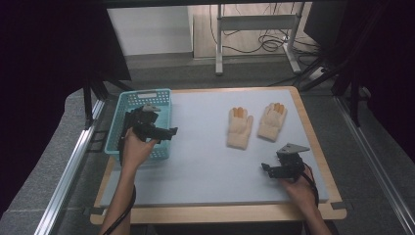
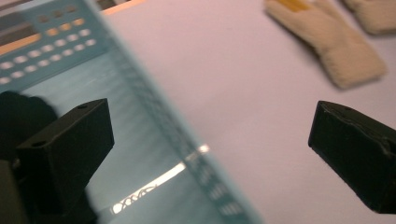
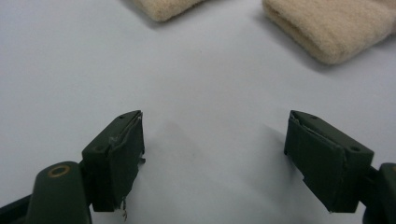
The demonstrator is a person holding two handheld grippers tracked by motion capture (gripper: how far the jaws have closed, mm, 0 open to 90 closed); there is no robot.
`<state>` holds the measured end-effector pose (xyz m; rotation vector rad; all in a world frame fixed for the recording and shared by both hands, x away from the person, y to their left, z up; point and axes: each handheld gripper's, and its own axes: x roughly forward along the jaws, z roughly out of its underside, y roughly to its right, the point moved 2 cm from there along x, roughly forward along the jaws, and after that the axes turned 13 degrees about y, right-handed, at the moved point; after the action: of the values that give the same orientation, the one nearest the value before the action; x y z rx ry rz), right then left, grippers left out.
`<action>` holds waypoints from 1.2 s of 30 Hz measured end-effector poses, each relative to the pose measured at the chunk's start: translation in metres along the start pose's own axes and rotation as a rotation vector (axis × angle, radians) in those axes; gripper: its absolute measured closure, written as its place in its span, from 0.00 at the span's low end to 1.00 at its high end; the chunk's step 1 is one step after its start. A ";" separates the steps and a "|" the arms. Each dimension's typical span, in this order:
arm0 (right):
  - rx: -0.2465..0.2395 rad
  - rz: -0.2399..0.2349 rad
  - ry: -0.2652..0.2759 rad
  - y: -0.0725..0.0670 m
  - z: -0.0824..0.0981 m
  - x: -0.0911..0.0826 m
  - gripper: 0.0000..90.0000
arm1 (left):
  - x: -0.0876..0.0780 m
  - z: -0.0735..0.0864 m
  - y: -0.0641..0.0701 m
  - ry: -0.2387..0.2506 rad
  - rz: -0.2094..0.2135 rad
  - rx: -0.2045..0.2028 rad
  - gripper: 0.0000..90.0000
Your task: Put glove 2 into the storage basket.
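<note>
Two cream knitted gloves with orange fingertips lie flat on the pale mat: the left glove (image 1: pixel 240 127) and the right glove (image 1: pixel 272 121). My left gripper (image 1: pixel 164 133) hovers over the right wall of the turquoise basket (image 1: pixel 122 115), open and empty; its view shows the basket wall (image 2: pixel 154 112) between the jaws and one glove (image 2: pixel 327 42) farther off. My right gripper (image 1: pixel 268 168) is low over the mat near the front right, open and empty. Its view has both glove cuffs (image 3: pixel 327 28) ahead of the jaws.
The basket stands at the table's left edge, and its bare floor (image 2: pixel 135 154) shows in the left gripper view. The mat (image 1: pixel 205 156) covers a wooden table. Beyond the table's far side are metal frame legs and cables (image 1: pixel 264 44).
</note>
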<state>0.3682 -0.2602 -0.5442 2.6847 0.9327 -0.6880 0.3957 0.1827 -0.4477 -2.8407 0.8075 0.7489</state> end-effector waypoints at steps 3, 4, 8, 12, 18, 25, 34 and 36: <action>0.002 0.000 -0.001 0.000 0.000 0.000 0.22 | 0.002 0.002 0.015 0.006 0.032 0.023 0.01; 0.002 0.000 -0.001 0.000 0.000 0.000 0.22 | 0.004 0.003 0.022 0.010 0.047 0.038 0.01; -0.001 0.001 0.000 0.000 0.000 0.000 0.22 | 0.012 0.012 0.053 0.011 0.108 0.092 0.01; 0.000 0.001 0.000 0.000 0.000 0.000 0.22 | 0.018 0.024 0.076 0.033 0.162 0.108 0.01; 0.000 0.001 0.000 0.000 0.000 0.000 0.22 | 0.027 0.049 0.099 0.043 0.214 0.128 0.01; 0.000 0.005 -0.001 0.000 0.000 0.000 0.21 | 0.039 0.089 0.110 -0.019 0.187 0.140 0.00; 0.008 0.001 -0.004 0.000 0.000 0.000 0.21 | 0.042 0.111 0.102 -0.083 0.150 0.115 0.00; 0.008 0.002 -0.004 0.000 0.000 0.000 0.21 | 0.042 0.112 0.100 -0.085 0.154 0.094 0.01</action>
<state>0.3686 -0.2601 -0.5441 2.6896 0.9283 -0.6982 0.3267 0.1018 -0.5615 -2.6684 1.0280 0.8210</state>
